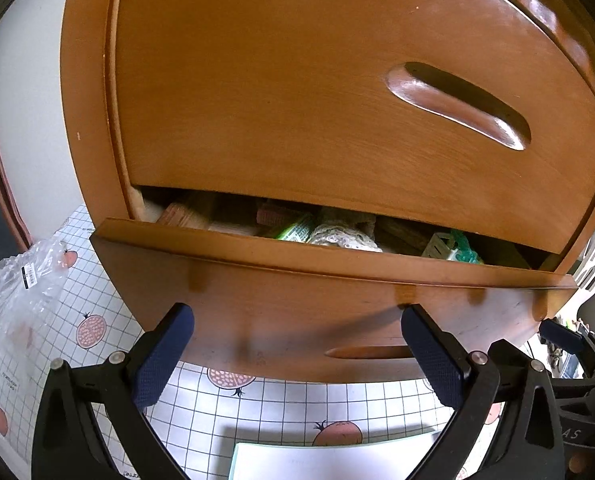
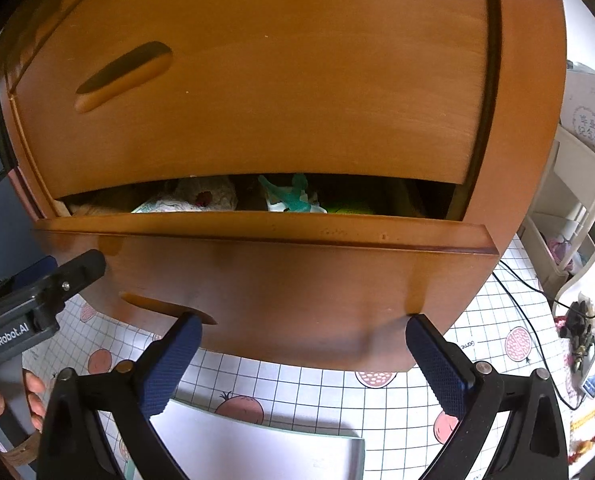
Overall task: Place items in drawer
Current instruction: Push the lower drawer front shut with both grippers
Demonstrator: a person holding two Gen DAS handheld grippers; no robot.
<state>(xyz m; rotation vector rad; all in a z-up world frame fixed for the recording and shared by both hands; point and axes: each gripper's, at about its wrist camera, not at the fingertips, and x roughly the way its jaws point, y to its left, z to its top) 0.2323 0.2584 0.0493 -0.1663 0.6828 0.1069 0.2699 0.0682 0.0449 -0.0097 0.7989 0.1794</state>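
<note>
Standing slightly ajar, lower drawer of a wooden cabinet, crammed with lace, green packets and a teal toy. Facing that drawer's front panel, left gripper and right gripper, both with blue pads spread wide apart and empty, tips close to the wood. Beneath the drawer, a grid-patterned fruit-print mat with a white sheet; left of it, crumpled clear plastic.
</note>
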